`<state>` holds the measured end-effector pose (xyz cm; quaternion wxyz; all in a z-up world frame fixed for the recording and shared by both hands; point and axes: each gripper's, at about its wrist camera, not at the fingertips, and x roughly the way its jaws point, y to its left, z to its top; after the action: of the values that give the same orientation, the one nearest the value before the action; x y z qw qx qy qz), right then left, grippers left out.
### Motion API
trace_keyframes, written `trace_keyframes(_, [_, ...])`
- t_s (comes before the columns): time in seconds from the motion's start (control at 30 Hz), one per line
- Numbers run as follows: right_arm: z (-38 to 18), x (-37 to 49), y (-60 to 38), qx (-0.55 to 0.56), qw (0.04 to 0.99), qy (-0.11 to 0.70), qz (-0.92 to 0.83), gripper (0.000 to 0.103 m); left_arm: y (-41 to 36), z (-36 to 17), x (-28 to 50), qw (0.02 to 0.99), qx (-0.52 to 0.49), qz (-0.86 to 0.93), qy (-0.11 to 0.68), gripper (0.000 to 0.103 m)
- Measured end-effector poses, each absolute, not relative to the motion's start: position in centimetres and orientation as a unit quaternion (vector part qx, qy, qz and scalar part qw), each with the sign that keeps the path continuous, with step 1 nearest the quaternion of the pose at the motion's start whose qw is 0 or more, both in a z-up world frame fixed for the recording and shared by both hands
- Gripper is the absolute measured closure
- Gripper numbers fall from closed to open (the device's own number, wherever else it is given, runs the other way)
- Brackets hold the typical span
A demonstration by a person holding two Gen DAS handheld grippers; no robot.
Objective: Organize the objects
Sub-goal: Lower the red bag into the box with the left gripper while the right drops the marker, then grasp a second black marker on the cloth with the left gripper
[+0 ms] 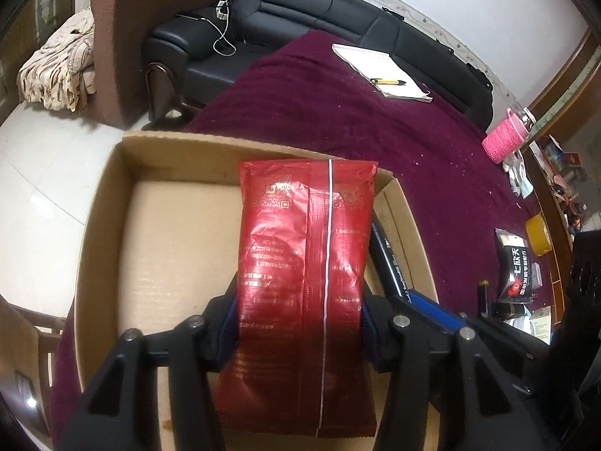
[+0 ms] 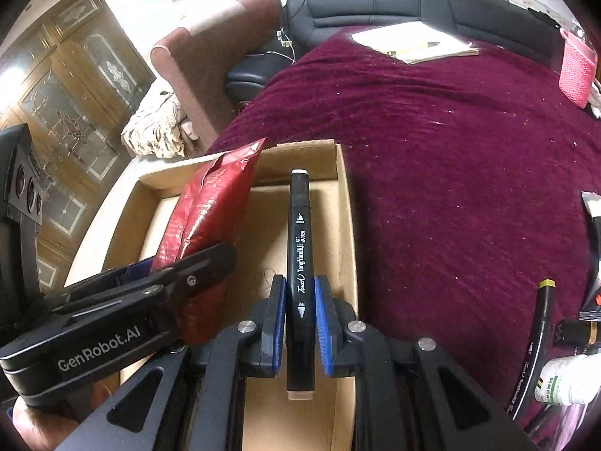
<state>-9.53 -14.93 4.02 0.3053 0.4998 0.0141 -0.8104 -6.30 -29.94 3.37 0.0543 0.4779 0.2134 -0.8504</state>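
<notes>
Both tongs hang over the cardboard box (image 1: pixel 112 203), left tongs (image 1: pixel 296 323) clamped on the red foil packet (image 1: pixel 300 263), right tongs (image 2: pixel 298 323) clamped on the black art marker (image 2: pixel 300 248) just right of it, so crowded releases could knock either off the box's right wall.

A notepad (image 1: pixel 379 69) with a yellow pen (image 1: pixel 388 82) lies near the black sofa (image 1: pixel 338 11).

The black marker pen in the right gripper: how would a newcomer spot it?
Find the open brown cardboard box on the maroon cloth. Above its right side, the right gripper clamps a black marker pen with white lettering, slimmer than the crinkled red foil packet beside it.
</notes>
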Motion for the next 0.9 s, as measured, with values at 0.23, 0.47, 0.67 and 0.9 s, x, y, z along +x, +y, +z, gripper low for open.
trace_keyframes(0.23, [3.9, -9.7, -14.9, 0.502, 0.305, 0.01, -0.809, 0.085, -30.0, 3.3, -6.4, 0.049, 0.476, -0.851, 0.217, 0.045])
trace_keyframes(0.47, [5.0, -9.1, -14.2, 0.494, 0.309, 0.009, -0.813, 0.076, -30.6, 4.3, -5.7, 0.045, 0.461, -0.852, 0.242, 0.044])
trace_keyframes(0.67, [7.6, -6.8, -10.1, 0.474, 0.323, -0.022, -0.819, 0.069, -30.0, 6.7, -2.6, 0.03, 0.433, -0.866, 0.25, 0.044])
trace_keyframes(0.9, [9.0, -1.0, -0.2, 0.439, 0.336, -0.067, -0.831, 0.061, -24.6, 8.7, 3.8, -0.031, 0.388, -0.896, 0.216, 0.041])
